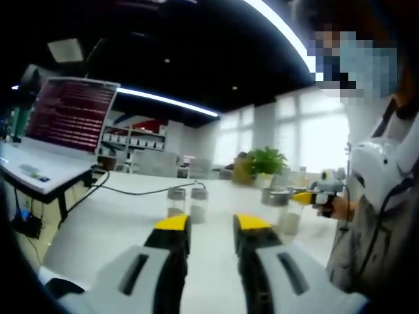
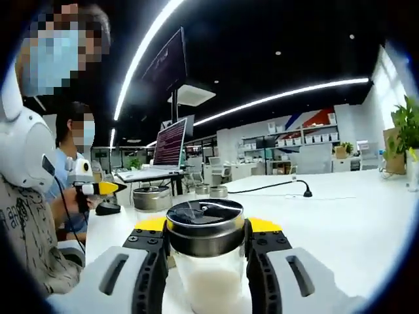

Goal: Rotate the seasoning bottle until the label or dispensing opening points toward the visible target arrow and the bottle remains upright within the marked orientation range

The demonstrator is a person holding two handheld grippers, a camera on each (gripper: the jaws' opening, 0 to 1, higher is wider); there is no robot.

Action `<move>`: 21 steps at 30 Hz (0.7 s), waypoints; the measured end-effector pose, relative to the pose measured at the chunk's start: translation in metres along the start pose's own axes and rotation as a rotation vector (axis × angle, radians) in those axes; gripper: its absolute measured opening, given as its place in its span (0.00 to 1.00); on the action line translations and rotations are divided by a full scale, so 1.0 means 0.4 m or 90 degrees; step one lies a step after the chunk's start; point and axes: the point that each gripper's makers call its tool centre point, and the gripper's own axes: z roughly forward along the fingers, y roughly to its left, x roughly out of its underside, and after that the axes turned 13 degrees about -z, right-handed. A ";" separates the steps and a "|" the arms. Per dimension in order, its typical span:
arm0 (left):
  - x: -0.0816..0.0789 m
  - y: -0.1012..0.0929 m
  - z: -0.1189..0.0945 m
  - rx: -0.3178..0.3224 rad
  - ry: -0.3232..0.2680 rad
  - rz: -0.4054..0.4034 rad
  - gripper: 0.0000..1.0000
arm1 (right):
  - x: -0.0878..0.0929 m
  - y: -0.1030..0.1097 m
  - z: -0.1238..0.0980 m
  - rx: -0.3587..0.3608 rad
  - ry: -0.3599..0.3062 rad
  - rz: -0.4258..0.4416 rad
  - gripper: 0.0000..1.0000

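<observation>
A glass seasoning bottle (image 2: pixel 208 230) with a steel lid and white contents stands upright between the yellow-tipped jaws of my right gripper (image 2: pixel 207 226), which press on both sides of its lid. The left gripper view shows that gripper (image 1: pixel 306 196) at the right, held in a person's hand over the same bottle (image 1: pixel 289 220). My left gripper (image 1: pixel 213 226) is open above the white table (image 1: pixel 131 216), nothing between its jaws, pointing at two more bottles (image 1: pixel 175 200) (image 1: pixel 198 204) a short way ahead. It also shows at the left of the right gripper view (image 2: pixel 112 188).
Another lidded bottle (image 2: pixel 152 197) stands just left of the held one, and two further back (image 2: pixel 211 191). A black cable (image 2: pixel 275 188) runs across the table. A laptop (image 2: pixel 169 145) sits on a side desk, a potted plant (image 1: pixel 265 161) at the far edge. A person (image 1: pixel 373 216) stands close at the right.
</observation>
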 end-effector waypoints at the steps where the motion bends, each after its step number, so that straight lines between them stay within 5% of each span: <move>1: -0.001 0.000 0.000 0.000 0.000 0.001 0.27 | -0.003 0.000 0.000 -0.014 -0.012 0.014 0.60; 3: -0.003 0.000 0.000 0.001 0.000 0.001 0.27 | -0.011 0.005 -0.002 -0.059 -0.029 0.028 0.70; 6: -0.009 0.002 -0.003 0.004 -0.001 0.004 0.27 | -0.006 0.014 -0.008 -0.137 -0.011 0.015 0.69; 10: -0.010 0.004 -0.006 0.004 -0.006 0.001 0.27 | -0.007 0.042 -0.015 -0.278 -0.004 0.070 0.67; 14: 0.003 0.005 -0.010 0.002 -0.003 -0.006 0.27 | 0.010 0.015 -0.004 -0.313 -0.003 -0.023 0.60; 18: 0.010 0.003 -0.016 0.000 0.004 -0.008 0.27 | 0.012 0.015 -0.011 -0.387 -0.018 0.010 0.61; 21: 0.005 0.003 -0.022 -0.003 0.005 -0.005 0.28 | 0.011 0.017 -0.013 -0.414 -0.034 -0.022 0.57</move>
